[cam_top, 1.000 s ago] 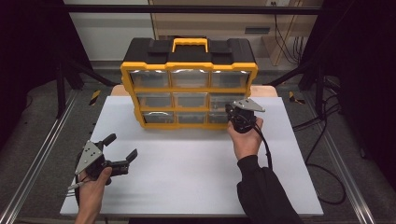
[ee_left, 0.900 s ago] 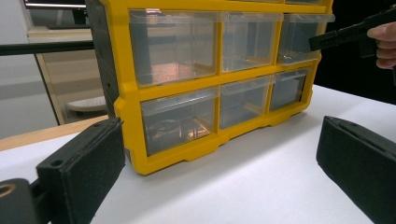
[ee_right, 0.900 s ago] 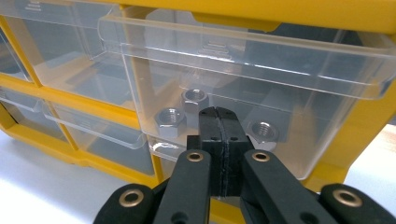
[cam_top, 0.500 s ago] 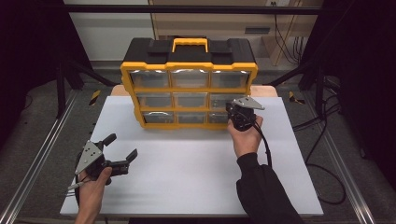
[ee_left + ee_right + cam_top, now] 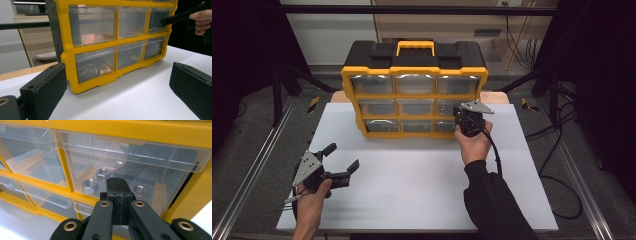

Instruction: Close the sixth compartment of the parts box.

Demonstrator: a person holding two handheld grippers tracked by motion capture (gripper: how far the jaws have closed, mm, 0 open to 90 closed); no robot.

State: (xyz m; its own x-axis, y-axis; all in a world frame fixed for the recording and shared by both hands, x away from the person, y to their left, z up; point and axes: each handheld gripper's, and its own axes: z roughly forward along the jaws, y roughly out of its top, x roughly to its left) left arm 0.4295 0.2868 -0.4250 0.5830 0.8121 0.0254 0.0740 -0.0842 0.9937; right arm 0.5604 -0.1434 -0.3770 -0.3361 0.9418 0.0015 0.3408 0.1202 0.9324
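A yellow and black organizer (image 5: 414, 95) with clear drawers stands at the back of the white table (image 5: 412, 190). My right gripper (image 5: 458, 111) is shut with nothing between its jaws, its tips right at the front of the middle-row right drawer (image 5: 150, 160). Three hex nuts (image 5: 103, 173) lie inside that drawer. From the left gripper view the right gripper (image 5: 163, 22) comes in at the upper right, pointing at that drawer. My left gripper (image 5: 344, 156) hovers low at the table's front left, open and empty, facing the organizer (image 5: 70, 60).
Cables (image 5: 552, 150) trail over the floor right of the table. Metal rails (image 5: 257, 165) run along the left side. A wooden board (image 5: 497, 97) shows behind the organizer. The bottom-left drawer (image 5: 92, 68) holds small parts.
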